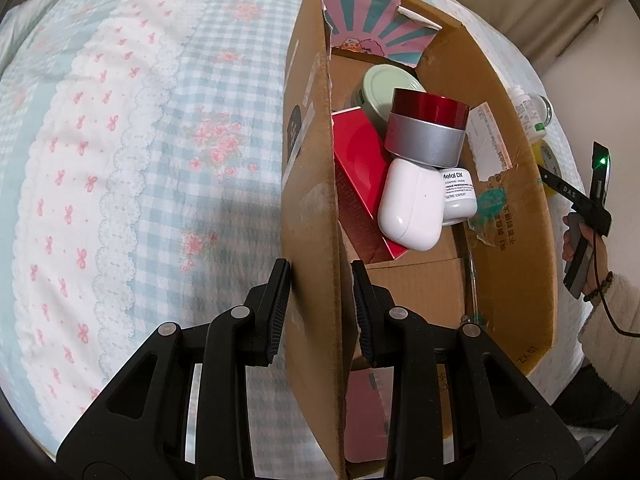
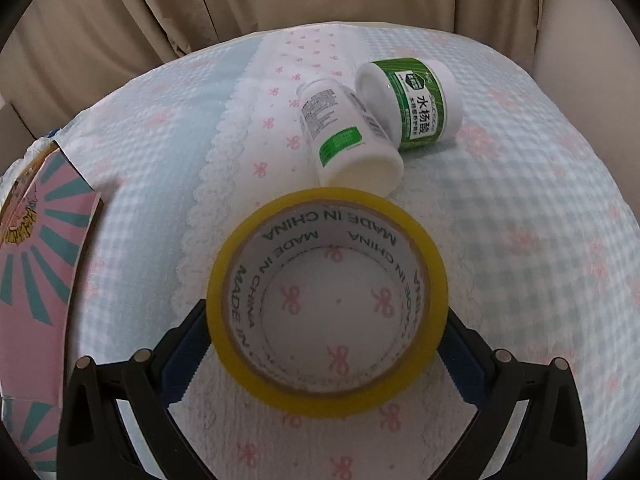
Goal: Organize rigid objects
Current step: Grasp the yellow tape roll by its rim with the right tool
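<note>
Between the fingers of the right gripper [image 2: 327, 344] sits a yellow tape roll [image 2: 327, 300], lying flat on the bedspread [image 2: 520, 240] with its hollow core facing up, so the printed cloth shows through the middle. One finger stands at each side of the roll, just at its outer wall; whether the pads already press on it I cannot tell, since the roll hides their tips. With the roll's axis upright, the fingers meet it across its full width.

Just past the roll, toward the far edge of the bed, a white bottle [image 2: 352, 136] lies on its side, its long axis running away from the tongs, touching a green-labelled jar [image 2: 416, 100] also tipped over.

On the other side, the left gripper [image 1: 320, 304] is clamped on the near wall of the cardboard box [image 1: 516, 216], one finger outside and one inside. Deeper in the box lie a white case [image 1: 412, 204], a red box [image 1: 356, 176], a red-lidded tin [image 1: 428, 128], a small white jar [image 1: 460, 196] and a pale green lid [image 1: 388, 88]. By my reading the right hand is the nearer one to the tape, and the box lies to its left.
</note>
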A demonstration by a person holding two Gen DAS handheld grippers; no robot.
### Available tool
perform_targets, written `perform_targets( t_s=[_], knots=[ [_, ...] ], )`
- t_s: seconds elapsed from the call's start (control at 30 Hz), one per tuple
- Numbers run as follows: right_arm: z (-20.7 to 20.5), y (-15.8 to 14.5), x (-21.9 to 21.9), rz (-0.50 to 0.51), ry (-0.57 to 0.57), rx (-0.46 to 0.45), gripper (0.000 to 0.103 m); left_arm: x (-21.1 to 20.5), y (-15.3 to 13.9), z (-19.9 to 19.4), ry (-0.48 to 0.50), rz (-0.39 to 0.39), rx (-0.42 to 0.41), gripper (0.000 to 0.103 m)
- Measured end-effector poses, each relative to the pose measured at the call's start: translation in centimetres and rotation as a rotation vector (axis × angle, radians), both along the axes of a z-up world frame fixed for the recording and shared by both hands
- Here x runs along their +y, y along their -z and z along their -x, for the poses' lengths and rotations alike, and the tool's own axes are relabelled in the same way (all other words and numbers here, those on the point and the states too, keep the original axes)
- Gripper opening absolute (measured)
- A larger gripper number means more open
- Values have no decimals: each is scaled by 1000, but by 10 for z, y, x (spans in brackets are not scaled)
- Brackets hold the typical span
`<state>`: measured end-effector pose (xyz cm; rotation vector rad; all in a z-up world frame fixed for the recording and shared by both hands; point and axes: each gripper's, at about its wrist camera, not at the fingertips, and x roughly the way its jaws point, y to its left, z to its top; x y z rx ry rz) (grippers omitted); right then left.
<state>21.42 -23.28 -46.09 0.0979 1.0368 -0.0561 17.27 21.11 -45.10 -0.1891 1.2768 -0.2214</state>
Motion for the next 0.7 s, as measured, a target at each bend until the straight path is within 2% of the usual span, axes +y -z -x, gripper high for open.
perform_targets(
  t_s=[0.37, 0.53, 0.7],
  knots=[
    [3, -13, -10, -70, 1, -1, 97, 1, 0, -3, -10, -4, 13, 27],
    [10, -39, -10, -126, 37, -3, 97, 1, 0, -6, -1, -8, 26, 27],
    [18, -85, 0, -145, 66, -19, 97, 3, 2, -9, -3, 9, 40, 27]
  ],
)
